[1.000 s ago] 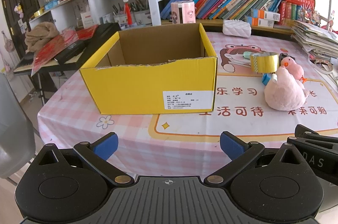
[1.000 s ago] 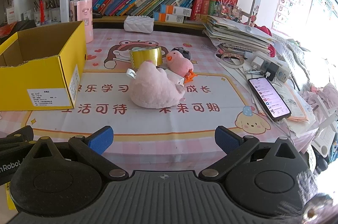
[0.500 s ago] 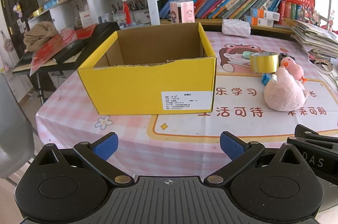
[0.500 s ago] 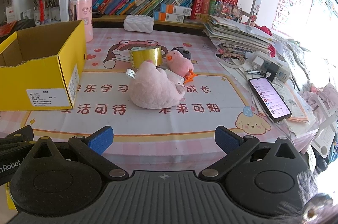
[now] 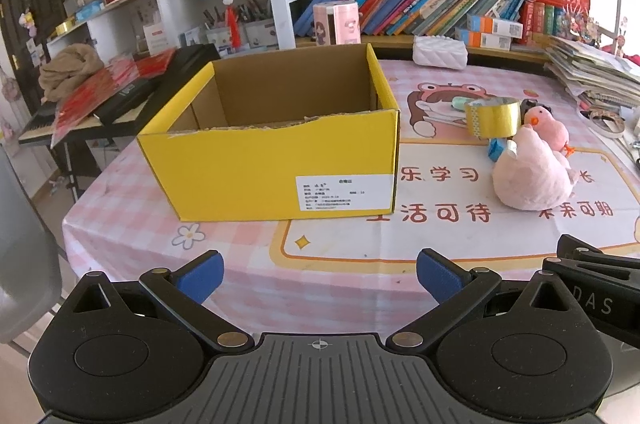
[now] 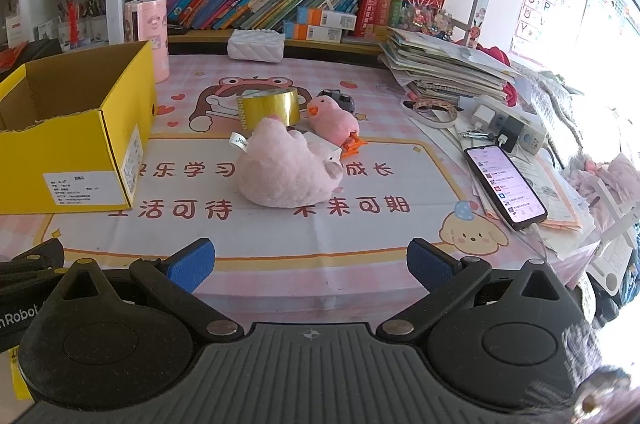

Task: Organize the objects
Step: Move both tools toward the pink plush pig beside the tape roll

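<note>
Jaws wide on both; phone (image 6: 506, 184) only in right-wrist view.

Barely anything is different. The left wrist view drifts a touch, so the yellow box (image 5: 276, 160) now sits slightly lower and more to the left in frame than a second ago. Relative to that box, the right wrist view shows no shift.
</note>
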A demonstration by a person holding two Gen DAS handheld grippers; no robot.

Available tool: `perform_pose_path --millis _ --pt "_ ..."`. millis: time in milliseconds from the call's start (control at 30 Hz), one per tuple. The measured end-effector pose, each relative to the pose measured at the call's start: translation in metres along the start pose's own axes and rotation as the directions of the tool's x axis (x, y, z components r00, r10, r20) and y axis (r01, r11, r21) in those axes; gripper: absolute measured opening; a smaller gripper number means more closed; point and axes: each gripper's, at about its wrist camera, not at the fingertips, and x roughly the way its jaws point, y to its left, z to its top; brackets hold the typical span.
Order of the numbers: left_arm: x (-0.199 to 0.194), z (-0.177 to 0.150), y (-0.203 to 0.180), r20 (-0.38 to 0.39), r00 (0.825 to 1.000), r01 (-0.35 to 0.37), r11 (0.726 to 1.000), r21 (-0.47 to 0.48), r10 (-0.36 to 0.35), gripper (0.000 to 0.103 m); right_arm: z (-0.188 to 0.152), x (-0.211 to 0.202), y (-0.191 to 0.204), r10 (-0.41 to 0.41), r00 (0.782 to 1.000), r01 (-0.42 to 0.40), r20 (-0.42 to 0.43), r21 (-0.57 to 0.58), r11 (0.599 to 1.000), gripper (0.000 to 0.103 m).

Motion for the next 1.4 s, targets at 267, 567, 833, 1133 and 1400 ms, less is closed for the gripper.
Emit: perform_pose_path --millis 267,567,833,1133,1400 --pt "0.002 0.000 0.001 -0.008 1.000 -0.001 1.000 -0.001 0.001 0.103 0.000 0.002 0.000 0.004 1.000 -0.004 -0.009 -0.003 1.000 0.103" --pt "0.003 -0.001 0.002 -0.009 1.000 0.002 1.000 -0.001 -0.002 0.103 0.000 0.003 0.002 0.004 1.000 -0.004 -0.011 -0.004 1.000 0.103" --pt "0.008 0.001 0.001 -0.015 1.000 0.011 1.000 0.003 -0.011 0.103 0.000 0.004 0.002 0.002 1.000 -0.002 -0.012 -0.005 1.000 0.103" --pt "0.013 0.001 -0.004 -0.027 0.999 0.026 1.000 0.015 -0.025 0.103 0.001 0.009 0.002 -0.012 1.000 0.012 -0.025 -0.007 1.000 0.103" --pt "0.016 0.002 -0.012 -0.039 0.998 0.051 0.998 0.020 -0.050 0.103 0.001 0.012 -0.006 -0.018 1.000 0.018 -0.018 -0.020 1.000 0.103"
